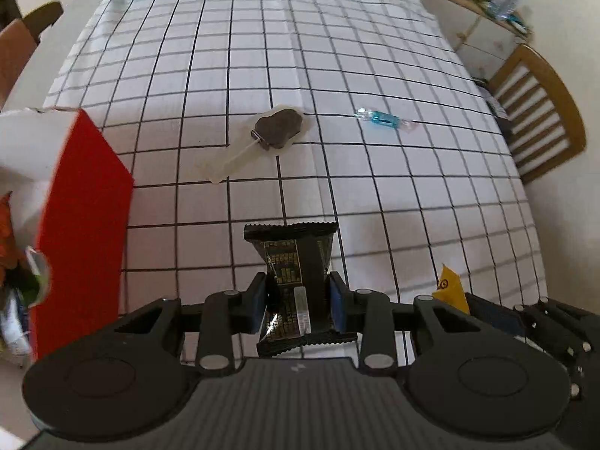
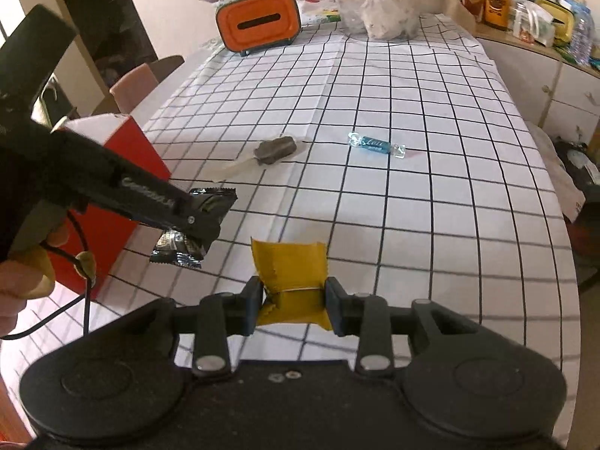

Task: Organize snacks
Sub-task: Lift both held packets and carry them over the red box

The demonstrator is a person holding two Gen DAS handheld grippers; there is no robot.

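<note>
My left gripper (image 1: 298,300) is shut on a black snack packet (image 1: 296,273) and holds it above the checked tablecloth, just right of the red box (image 1: 86,225). It also shows in the right wrist view (image 2: 198,221) with the black packet (image 2: 180,251). My right gripper (image 2: 294,302) is shut on a yellow snack packet (image 2: 290,273); its corner (image 1: 452,288) shows in the left wrist view. A dark chocolate piece in a clear wrapper (image 1: 279,127) (image 2: 275,149) and a blue wrapped candy (image 1: 382,119) (image 2: 375,145) lie on the cloth ahead.
The red box (image 2: 112,172) stands open at the left with packets inside (image 1: 15,247). An orange container (image 2: 258,22) and a plastic bag (image 2: 378,3) stand at the table's far end. A wooden chair (image 1: 540,112) and a cluttered counter (image 2: 525,3) are on the right.
</note>
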